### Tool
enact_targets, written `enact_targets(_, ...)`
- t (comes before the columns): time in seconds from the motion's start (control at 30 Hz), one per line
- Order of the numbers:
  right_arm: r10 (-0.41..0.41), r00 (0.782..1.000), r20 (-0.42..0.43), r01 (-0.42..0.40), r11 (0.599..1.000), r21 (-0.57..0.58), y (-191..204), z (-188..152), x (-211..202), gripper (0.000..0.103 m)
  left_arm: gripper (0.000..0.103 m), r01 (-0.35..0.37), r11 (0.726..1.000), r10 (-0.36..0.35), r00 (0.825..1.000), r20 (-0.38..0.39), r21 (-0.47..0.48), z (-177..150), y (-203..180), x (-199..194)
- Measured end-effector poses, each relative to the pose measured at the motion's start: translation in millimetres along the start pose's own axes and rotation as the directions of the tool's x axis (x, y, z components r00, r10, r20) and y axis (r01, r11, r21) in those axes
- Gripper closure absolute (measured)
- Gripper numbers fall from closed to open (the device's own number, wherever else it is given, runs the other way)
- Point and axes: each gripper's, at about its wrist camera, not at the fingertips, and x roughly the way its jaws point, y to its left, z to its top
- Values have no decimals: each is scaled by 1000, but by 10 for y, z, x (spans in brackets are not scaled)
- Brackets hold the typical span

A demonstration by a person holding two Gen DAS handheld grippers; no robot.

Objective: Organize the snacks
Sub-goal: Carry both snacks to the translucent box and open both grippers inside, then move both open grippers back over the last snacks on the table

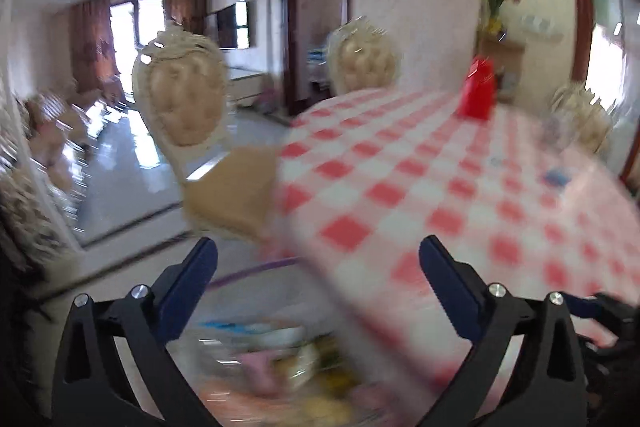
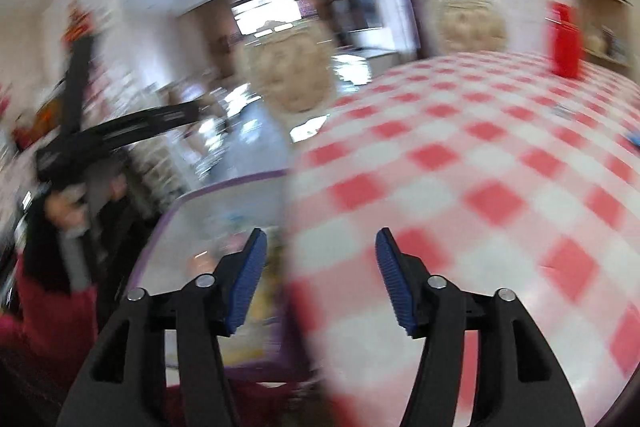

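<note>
Wide-spread jaws on left gripper (image 1: 319, 243), gripping nothing, hanging over a blurred bin (image 1: 256, 267) with a purple rim. Partly open jaws on right gripper (image 2: 321, 233), likewise empty, poised above the line where surface (image 2: 480, 167) meets bin. Heavy smear across both views, so little certainty about fine detail. Likely trouble from here, largest first: knocking a finger against the near edge of the checked surface on a fast reach; clipping the bin rim and tipping or shoving the bin, with no telling what supports it; crossing paths with the other gripper, both crowded over the same corner; toppling the tall red box (image 1: 478, 91) by a sideways nudge if reached for next; closing on slippery packets at an angle and squirting them out, or crushing soft ones. Containers, again by size: clear bin just beside the surface and lower than it, holding snacks (image 1: 304, 359), a loose heap of pink, yellow and white packets, too smeared to count or name. Red box upright at the far side of the surface, well apart from both grippers, contents unseen. Small blue item (image 1: 558, 177) near the far right of the surface, possibly one more snack to collect, too blurred to say.
</note>
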Motion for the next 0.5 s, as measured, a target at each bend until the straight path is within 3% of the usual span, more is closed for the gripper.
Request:
enact_targets(0.1,-125,992,5,123,986,113,-541,58,-143,35,2,157,987,-157,987,-26,-28,115,-484,167)
enact_targets(0.17,-219,976,1,215,957,193,-913,74,-278,32,2,251,968,-252,966,-64,-18,235,-854,358)
enact_targets(0.2,-241,971,3,234,947,221,-1039,75,-314,29,2,333,943,-333,936,-113,-16,322,-1166,549)
enact_targets(0.27,-290,957,7,275,915,296,-1366,38,-469,27,2,414,910,-408,891,-201,-14,393,-1581,866)
enact_targets(0.33,-319,948,6,299,894,333,-1610,13,-502,26,2,503,863,-493,820,-293,-43,422,-2096,1325)
enact_targets(0.37,-344,939,0,322,879,351,-1751,-16,-553,24,2,507,859,-501,805,-317,-71,413,-2306,1559)
enact_targets(0.5,-415,908,-48,398,823,405,-2269,-8,-591,23,2,399,893,-447,838,-313,-208,312,-2818,2287)
